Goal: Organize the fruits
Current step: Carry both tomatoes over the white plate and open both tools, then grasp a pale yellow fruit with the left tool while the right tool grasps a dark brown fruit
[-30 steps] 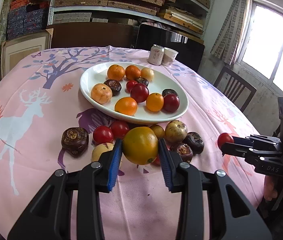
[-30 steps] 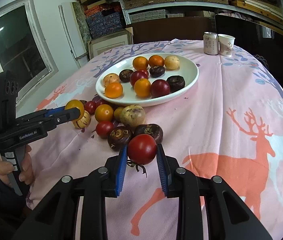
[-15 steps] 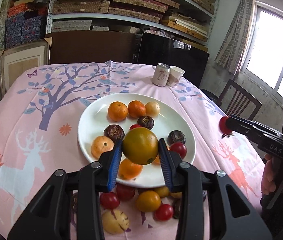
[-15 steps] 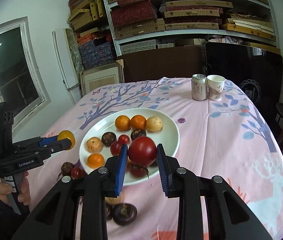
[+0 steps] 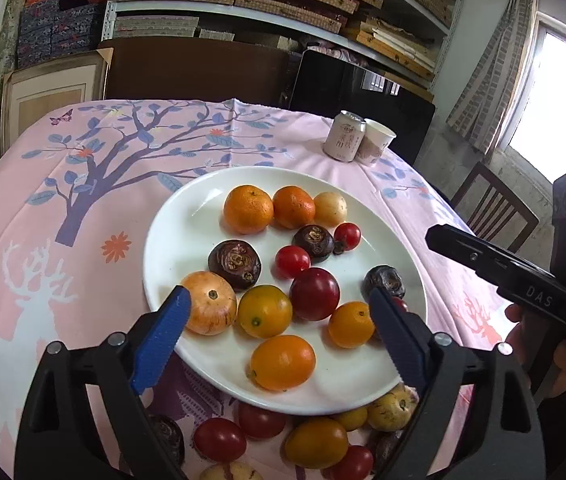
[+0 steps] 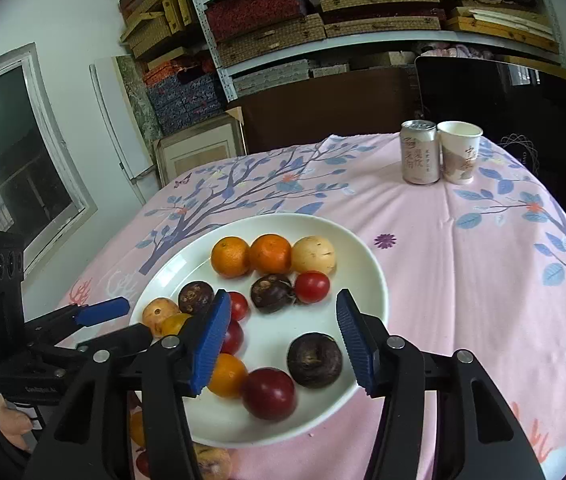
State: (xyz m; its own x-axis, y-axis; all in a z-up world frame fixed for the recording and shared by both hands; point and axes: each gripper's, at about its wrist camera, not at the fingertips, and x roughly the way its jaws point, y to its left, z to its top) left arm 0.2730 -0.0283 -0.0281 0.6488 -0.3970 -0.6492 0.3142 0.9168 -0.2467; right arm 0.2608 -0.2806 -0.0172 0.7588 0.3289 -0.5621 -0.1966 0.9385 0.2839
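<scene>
Landmark: white plate [image 5: 187,216] on a pink tablecloth [image 5: 63,208].

- Left gripper [image 5: 279,324]: over the plate's near rim, jaws spread and opening, pads pressing nothing; a yellow tomato [image 5: 265,311] lies on the plate between them.
- Right gripper [image 6: 283,340]: over the plate, jaws parted and opening, gripping nothing; a dark red tomato [image 6: 269,393] lies on the plate just below them, blurred.
- On the plate: two oranges [image 5: 247,209] at the far side, a pale round fruit [image 5: 330,209] beside them, dark brown fruits [image 5: 235,264], small red tomatoes [image 5: 292,261].
- Off the plate, at its near edge: loose fruits [image 5: 315,442] on the cloth.
- Beyond the plate: can [image 6: 420,152] and paper cup [image 6: 459,152], touching.
</scene>
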